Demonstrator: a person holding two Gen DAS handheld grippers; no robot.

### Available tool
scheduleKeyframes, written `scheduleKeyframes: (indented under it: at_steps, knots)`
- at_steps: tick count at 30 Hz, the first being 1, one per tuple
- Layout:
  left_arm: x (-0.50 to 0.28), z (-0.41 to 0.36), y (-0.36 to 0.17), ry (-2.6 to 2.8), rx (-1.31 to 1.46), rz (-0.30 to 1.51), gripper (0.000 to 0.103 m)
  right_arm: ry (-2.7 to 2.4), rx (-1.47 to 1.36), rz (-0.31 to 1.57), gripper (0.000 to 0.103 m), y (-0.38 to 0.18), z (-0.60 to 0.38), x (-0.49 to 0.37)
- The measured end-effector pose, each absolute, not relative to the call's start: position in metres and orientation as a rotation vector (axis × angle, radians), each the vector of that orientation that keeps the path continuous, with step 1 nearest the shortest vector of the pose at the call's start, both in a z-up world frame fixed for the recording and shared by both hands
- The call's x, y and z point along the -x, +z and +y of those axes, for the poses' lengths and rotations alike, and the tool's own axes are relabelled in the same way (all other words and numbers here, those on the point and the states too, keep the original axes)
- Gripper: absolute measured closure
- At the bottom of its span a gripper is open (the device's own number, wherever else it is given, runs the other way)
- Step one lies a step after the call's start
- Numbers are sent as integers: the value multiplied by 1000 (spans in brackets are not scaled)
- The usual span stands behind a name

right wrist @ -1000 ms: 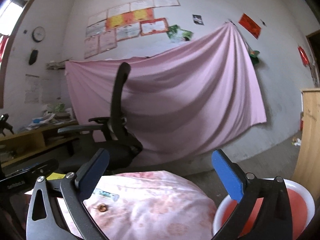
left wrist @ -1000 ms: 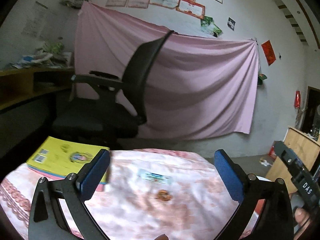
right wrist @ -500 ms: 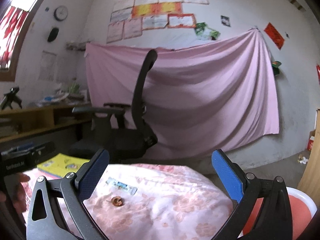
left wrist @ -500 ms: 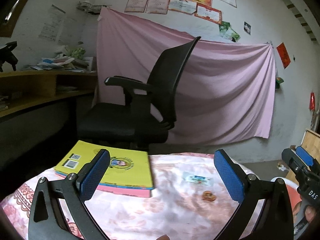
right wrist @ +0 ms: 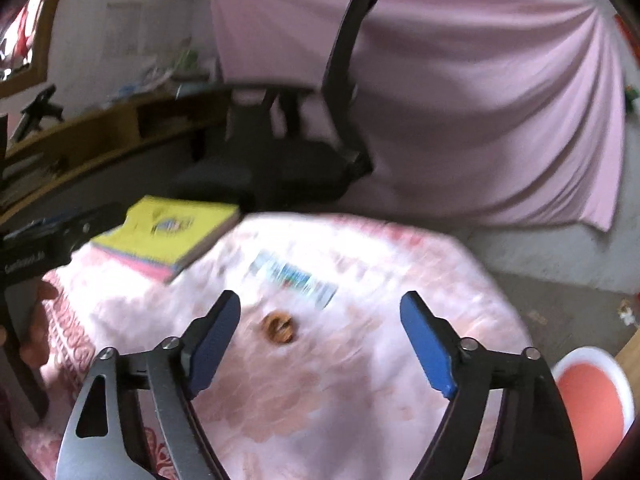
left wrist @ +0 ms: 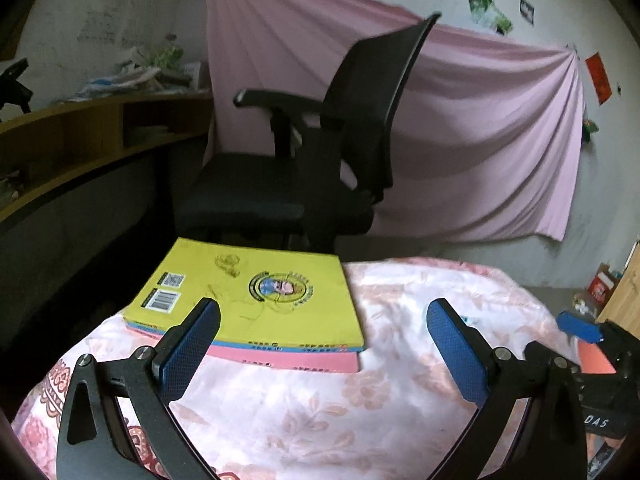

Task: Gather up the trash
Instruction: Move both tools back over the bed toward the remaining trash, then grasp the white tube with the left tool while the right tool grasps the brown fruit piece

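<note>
On the floral tablecloth (right wrist: 360, 392), my right gripper (right wrist: 320, 320), empty jaws just narrowing, risked skidding the brown scrap (right wrist: 277, 327) away; left gripper (left wrist: 323, 336) spread, empty.

The worktop (left wrist: 400, 420) is covered in a white cloth printed with pale pink roses and edged, at the near left, by a darker red ornamental border. A yellow book (left wrist: 256, 296) with a round blue-and-pink emblem and black barcodes is stacked on a pink book (left wrist: 296, 360). Blue textured pads on black arms are shown by the left claw (left wrist: 324, 344) and the right claw (right wrist: 320, 340). A small golden-brown scrap (right wrist: 278, 328) and a white wrapper (right wrist: 296, 276) with blue and green print are seen. A pink sheet (left wrist: 480, 140) is hung behind a black chair (left wrist: 320, 160). At the near right, a white bin (right wrist: 592, 392) with an orange-red inside is seen.
</note>
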State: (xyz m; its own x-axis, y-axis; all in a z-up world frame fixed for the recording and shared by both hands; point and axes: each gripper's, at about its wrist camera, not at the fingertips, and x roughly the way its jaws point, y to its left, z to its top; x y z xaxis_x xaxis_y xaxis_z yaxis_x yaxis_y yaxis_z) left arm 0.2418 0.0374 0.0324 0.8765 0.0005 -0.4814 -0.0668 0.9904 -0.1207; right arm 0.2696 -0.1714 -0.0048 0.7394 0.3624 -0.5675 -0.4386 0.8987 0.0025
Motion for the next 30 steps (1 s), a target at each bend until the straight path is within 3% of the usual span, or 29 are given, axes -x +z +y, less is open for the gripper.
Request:
scheduleKeyframes:
  at_steps: [2, 10, 12, 16, 23, 30]
  knots:
    - [-250, 37, 26, 33, 123, 552, 3, 469, 138, 665, 36, -13, -165, -276]
    - [-272, 39, 5, -45, 134, 688, 25, 525, 159, 819, 54, -37, -142, -294]
    - [-275, 36, 4, -66, 131, 710, 33, 533, 167, 839, 68, -41, -136, -297]
    - [-281, 27, 0, -121, 108, 752, 45, 540, 178, 849, 83, -42, -134, -298]
    - [-292, 3, -4, -220, 49, 792, 60, 488, 158, 846, 84, -38, -154, -303]
    - [-310, -29, -10, -309, -32, 822, 61, 396, 133, 836, 84, -35, -196, -310]
